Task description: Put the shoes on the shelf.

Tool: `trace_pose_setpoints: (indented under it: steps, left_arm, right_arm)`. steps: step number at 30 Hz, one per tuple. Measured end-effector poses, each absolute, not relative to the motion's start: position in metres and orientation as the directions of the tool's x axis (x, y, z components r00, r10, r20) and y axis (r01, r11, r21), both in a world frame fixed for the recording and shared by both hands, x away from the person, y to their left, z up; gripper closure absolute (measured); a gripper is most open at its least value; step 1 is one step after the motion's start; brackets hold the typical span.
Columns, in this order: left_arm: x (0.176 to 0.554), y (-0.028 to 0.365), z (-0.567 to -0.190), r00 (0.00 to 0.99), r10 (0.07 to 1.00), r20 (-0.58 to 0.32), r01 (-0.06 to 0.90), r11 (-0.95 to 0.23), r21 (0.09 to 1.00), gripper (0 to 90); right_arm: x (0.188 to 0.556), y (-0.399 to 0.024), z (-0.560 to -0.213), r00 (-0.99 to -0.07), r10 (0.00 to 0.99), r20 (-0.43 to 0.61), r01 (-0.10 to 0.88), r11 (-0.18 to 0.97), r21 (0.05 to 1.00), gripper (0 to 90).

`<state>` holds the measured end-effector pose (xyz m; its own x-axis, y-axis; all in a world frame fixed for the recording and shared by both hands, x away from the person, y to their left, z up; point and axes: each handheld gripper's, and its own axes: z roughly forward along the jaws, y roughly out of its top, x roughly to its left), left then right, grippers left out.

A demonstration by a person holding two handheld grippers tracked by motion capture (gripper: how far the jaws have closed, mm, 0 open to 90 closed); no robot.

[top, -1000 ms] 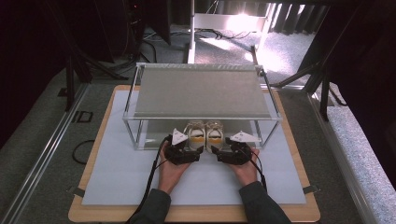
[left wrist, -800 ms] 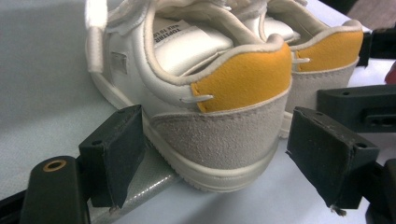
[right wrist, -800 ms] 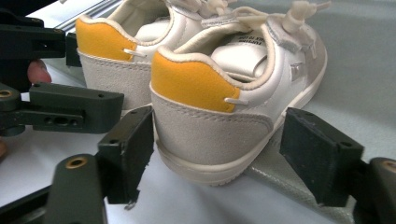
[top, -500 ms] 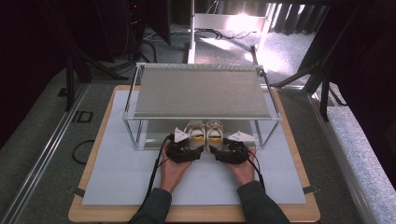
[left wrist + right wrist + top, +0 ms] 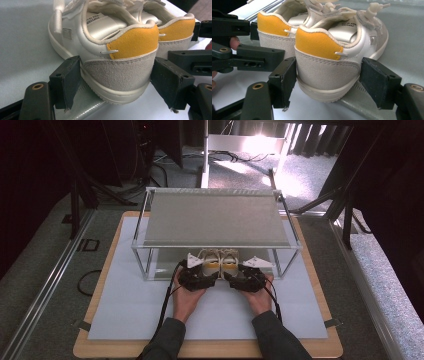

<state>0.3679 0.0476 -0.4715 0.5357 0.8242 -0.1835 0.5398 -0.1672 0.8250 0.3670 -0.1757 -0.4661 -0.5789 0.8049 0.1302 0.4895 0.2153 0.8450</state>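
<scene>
On the counter [image 5: 310, 285] lies a pale mat edged by bare wood; dark room beyond, grey carpet, bright patch at far centre. Metal shelf rack [image 5: 215, 217] stands mid-counter, its grey top roofing a low bay. Two white shoes with yellow heel tabs sit side by side at the bay's near edge: left shoe [image 5: 112, 50], right shoe [image 5: 332, 52]. Left hand-held gripper [image 5: 117, 85] straddles the left shoe's heel, jaws against its sides, pinching it. Right hand-held gripper [image 5: 329, 87] likewise pinches the right shoe's heel. Rack posts flank both hands; open mat lies near and to either side.
</scene>
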Motion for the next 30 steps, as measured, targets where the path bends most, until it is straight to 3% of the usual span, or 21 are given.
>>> trace_pose_setpoints:
  steps: [10,30]
  left_arm:
    - [0.379,0.047,-0.472,0.518,0.832,-0.202,0.554,-0.146,0.82,25.0]
    - [0.392,0.044,-0.478,0.508,0.847,-0.157,0.553,-0.181,0.813,25.1]
  right_arm:
    - [0.378,-0.173,-0.465,-0.57,0.813,0.122,0.484,0.212,0.849,32.0]
    - [0.39,-0.168,-0.471,-0.563,0.822,0.083,0.479,0.243,0.843,32.2]
